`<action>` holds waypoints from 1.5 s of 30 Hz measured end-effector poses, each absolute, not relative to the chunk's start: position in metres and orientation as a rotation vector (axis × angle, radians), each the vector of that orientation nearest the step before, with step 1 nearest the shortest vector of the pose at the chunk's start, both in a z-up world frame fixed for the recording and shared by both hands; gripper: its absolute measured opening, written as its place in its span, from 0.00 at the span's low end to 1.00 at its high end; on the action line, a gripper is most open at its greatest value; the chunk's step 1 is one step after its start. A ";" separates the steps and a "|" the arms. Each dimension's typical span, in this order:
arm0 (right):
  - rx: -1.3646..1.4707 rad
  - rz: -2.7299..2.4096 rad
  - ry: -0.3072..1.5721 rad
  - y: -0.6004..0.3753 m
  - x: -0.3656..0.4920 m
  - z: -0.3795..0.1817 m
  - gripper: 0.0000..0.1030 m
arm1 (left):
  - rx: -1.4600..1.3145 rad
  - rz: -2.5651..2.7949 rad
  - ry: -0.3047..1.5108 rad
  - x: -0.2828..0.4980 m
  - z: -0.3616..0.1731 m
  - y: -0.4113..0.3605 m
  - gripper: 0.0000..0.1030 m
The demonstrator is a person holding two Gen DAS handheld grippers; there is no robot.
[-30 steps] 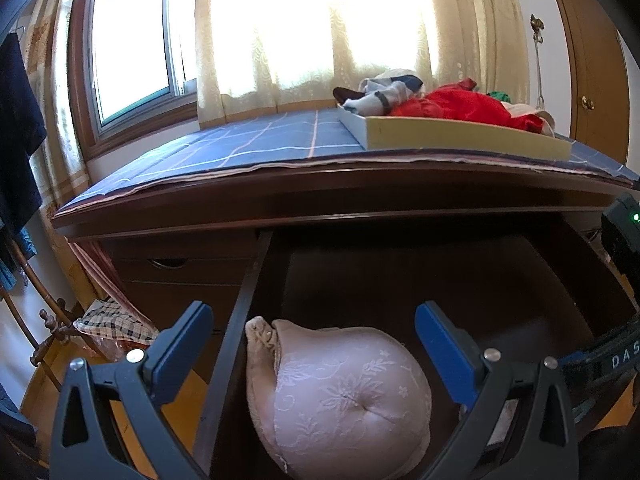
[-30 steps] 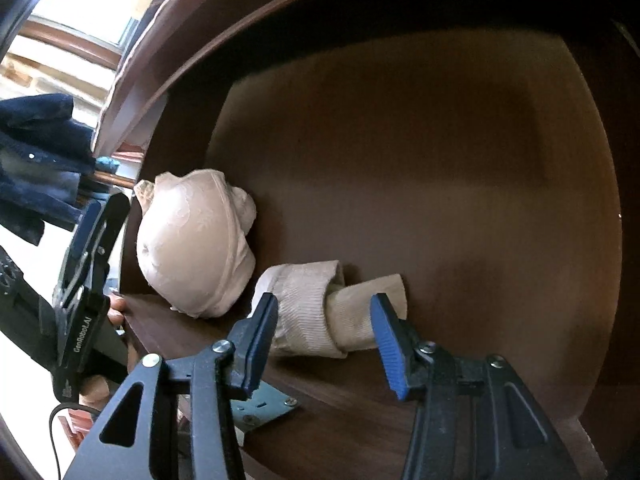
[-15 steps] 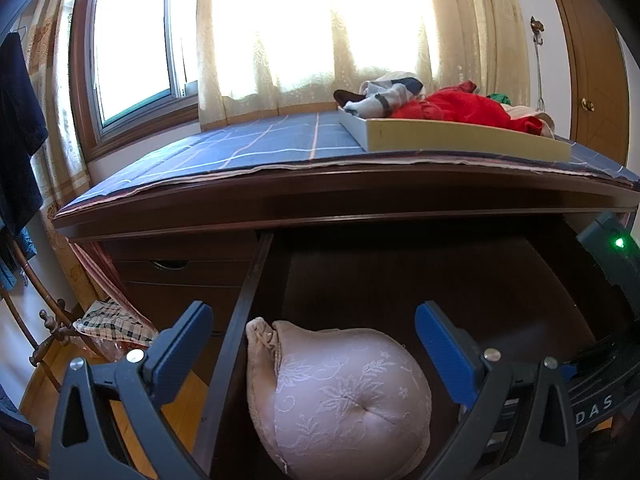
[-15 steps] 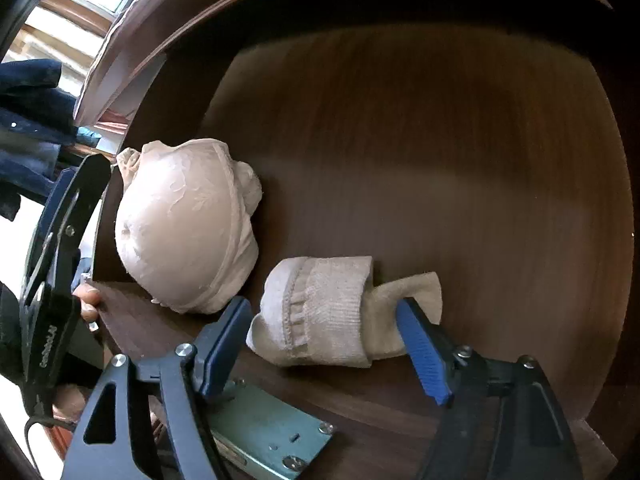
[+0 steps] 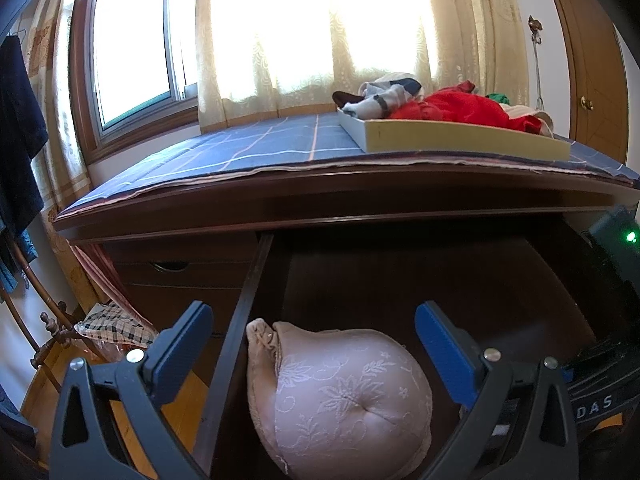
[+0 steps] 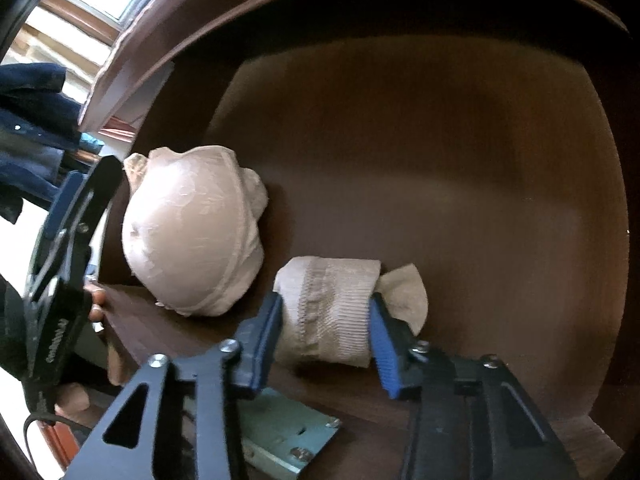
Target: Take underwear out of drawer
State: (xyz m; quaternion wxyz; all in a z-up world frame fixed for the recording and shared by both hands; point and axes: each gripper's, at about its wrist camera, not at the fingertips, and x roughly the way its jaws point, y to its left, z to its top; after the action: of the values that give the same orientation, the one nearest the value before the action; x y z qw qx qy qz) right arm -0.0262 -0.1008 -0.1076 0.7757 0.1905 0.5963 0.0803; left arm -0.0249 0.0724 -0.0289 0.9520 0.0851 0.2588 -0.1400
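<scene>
The dark wooden drawer (image 5: 400, 280) stands pulled out. A pale pink lace bra (image 5: 344, 396) lies in its front left corner, also seen in the right wrist view (image 6: 192, 236). To its right lies a rolled beige knit garment (image 6: 332, 280). My right gripper (image 6: 325, 312) points steeply down into the drawer; its jaws have just been closing and the blue pads now press on both sides of the roll. My left gripper (image 5: 314, 320) stays open above the bra, touching nothing.
A shallow tray (image 5: 452, 136) of red, white and green clothes sits on the blue checked cloth (image 5: 260, 148) on the cabinet top. A metal lock plate (image 6: 280, 436) is on the drawer front. A closed drawer (image 5: 172, 280) is on the left, with dark clothes (image 5: 16, 152) hanging beyond.
The right gripper's jaws first widened around the beige roll, then closed onto it, and the gripper came nearer to it. The left gripper and the bra kept still.
</scene>
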 end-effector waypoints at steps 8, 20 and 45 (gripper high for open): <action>0.382 0.178 1.124 -0.109 -0.040 -0.067 0.33 | 0.176 -0.285 0.525 -0.026 -0.029 0.073 1.00; 0.405 0.220 0.831 -0.128 -0.057 0.010 0.33 | 0.178 -0.285 0.523 -0.026 -0.029 0.073 1.00; 0.310 0.241 0.581 -0.117 -0.044 0.126 0.33 | 0.184 -0.283 0.521 -0.026 -0.028 0.073 1.00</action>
State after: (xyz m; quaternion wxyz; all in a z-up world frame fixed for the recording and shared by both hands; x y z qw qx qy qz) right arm -0.0441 -0.1166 0.1257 0.9392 0.1517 0.2845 0.1182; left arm -0.0258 0.0731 -0.0282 0.9521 0.0908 0.2565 -0.1395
